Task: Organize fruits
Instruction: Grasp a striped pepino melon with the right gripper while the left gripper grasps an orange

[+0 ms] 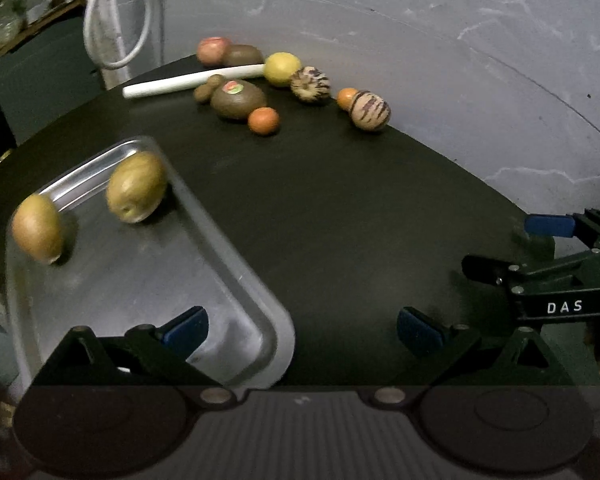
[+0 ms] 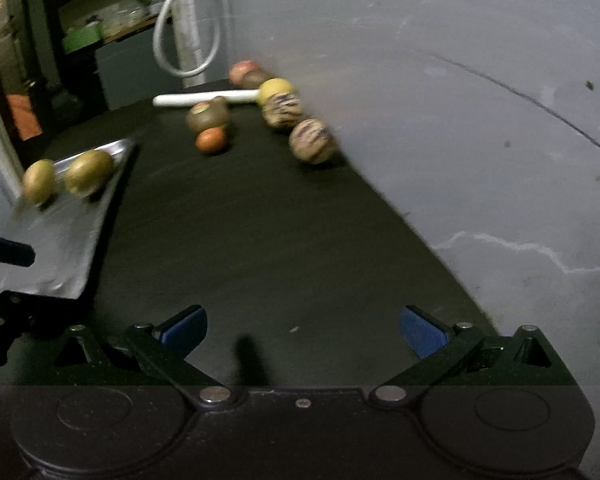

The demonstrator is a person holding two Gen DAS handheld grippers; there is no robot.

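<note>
A metal tray (image 1: 204,240) lies on the dark table at the left and holds two golden kiwis (image 1: 137,186) (image 1: 38,227); it also shows in the right wrist view (image 2: 80,240). Loose fruit lies at the far end: a brown kiwi with a sticker (image 1: 238,99), an orange (image 1: 263,121), a lemon (image 1: 282,68), two striped pepino melons (image 1: 370,111) (image 1: 310,83), a peach (image 1: 213,49). My left gripper (image 1: 302,330) is open and empty over the tray's near right corner. My right gripper (image 2: 303,330) is open and empty over bare table, far from the fruit.
A white stick-like object (image 1: 188,80) lies among the far fruit. A grey wall (image 1: 460,60) runs along the table's right edge. A white cable (image 1: 112,20) hangs at the back left. The right gripper shows in the left wrist view (image 1: 540,256).
</note>
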